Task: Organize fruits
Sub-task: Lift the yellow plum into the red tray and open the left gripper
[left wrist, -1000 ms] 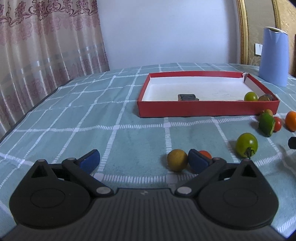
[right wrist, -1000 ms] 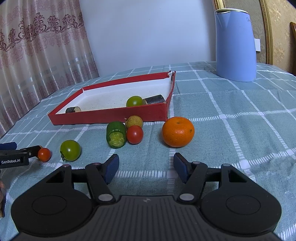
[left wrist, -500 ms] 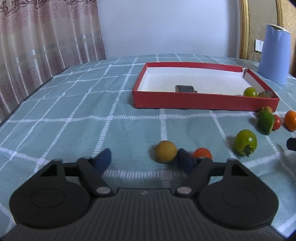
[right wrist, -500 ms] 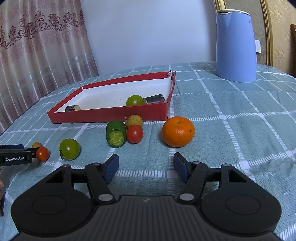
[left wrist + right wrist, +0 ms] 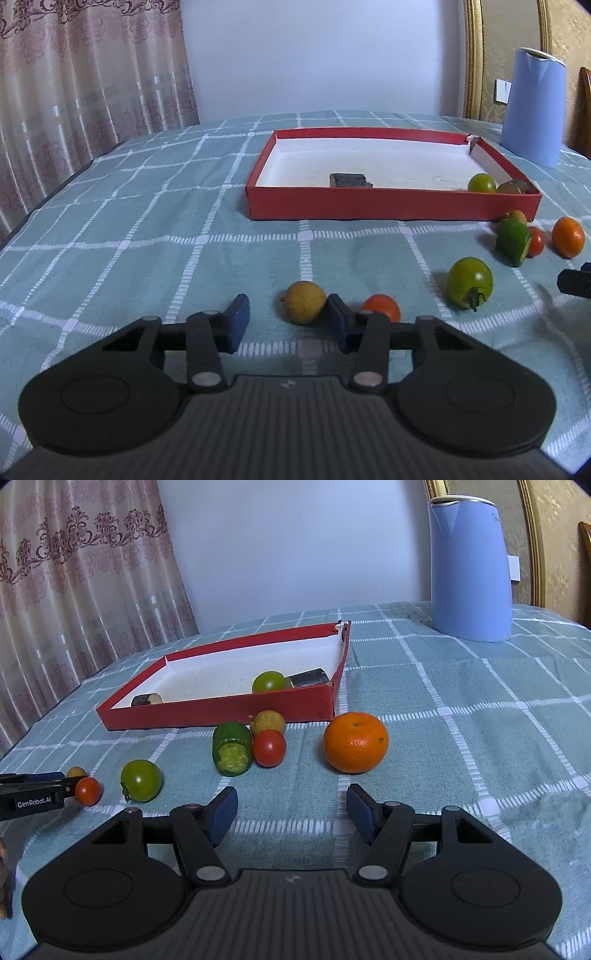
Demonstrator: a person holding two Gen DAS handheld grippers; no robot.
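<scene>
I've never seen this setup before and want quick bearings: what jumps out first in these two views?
The red tray sits mid-table on the checked cloth, holding a green tomato. In front of it lies loose fruit, the big orange brightest, just ahead of the open right gripper. A tall blue jug stands at the far right.

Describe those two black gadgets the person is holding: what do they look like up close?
Both are matt black plastic. Each has a ribbed body with two round discs, angular linkage arms with silver rivets, and two fingers tipped with blue pads. The left gripper and right gripper look alike. A white "GenRobot.AI" label shows on the left one's side in the right wrist view.
</scene>
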